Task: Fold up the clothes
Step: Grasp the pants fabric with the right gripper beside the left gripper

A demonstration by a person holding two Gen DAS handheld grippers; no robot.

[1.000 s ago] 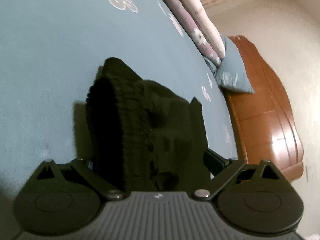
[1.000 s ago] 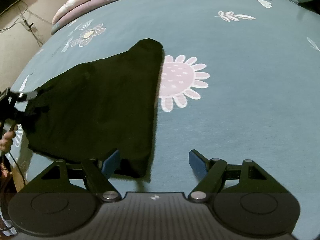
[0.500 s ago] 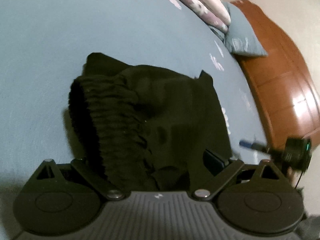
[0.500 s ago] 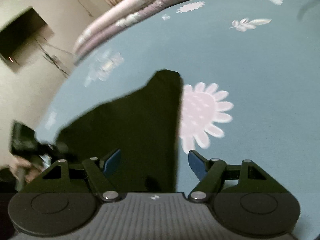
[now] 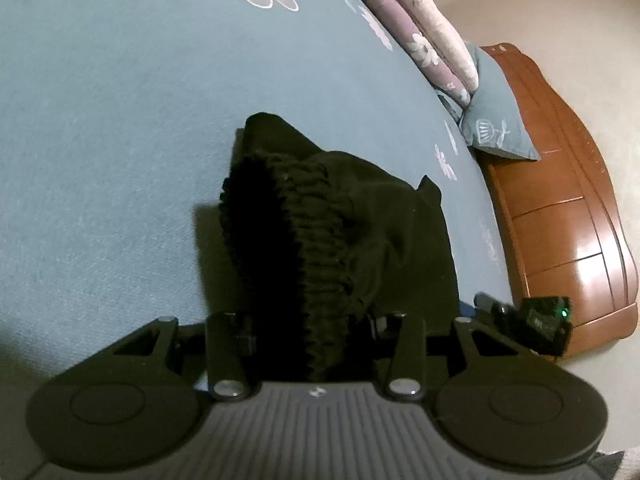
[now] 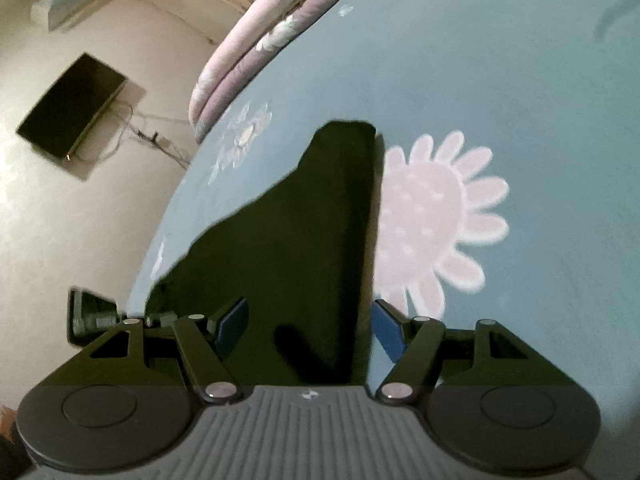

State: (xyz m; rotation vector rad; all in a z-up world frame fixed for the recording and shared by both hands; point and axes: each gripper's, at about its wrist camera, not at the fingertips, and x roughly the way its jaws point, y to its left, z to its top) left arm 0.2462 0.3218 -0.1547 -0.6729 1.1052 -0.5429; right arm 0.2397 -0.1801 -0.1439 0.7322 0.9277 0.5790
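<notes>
On the blue flowered bed (image 5: 120, 128) lies the black garment (image 6: 304, 240), spread flat with one narrow end pointing toward the rolled quilt (image 5: 420, 32) at the bed's far side. Nearest the bed's edge, the left gripper (image 5: 312, 324) has the garment's ribbed elastic waistband (image 5: 296, 240) bunched between its fingers, which are closing on that thick fold. Further along the same edge, the right gripper (image 6: 308, 328) hovers low over the garment's straight side, beside the big pale daisy print (image 6: 436, 220); its blue-padded fingers (image 6: 386, 330) stand apart, slowly closing, with cloth between them but not pinched. Beyond the bed stands a wooden headboard (image 5: 568, 208).
</notes>
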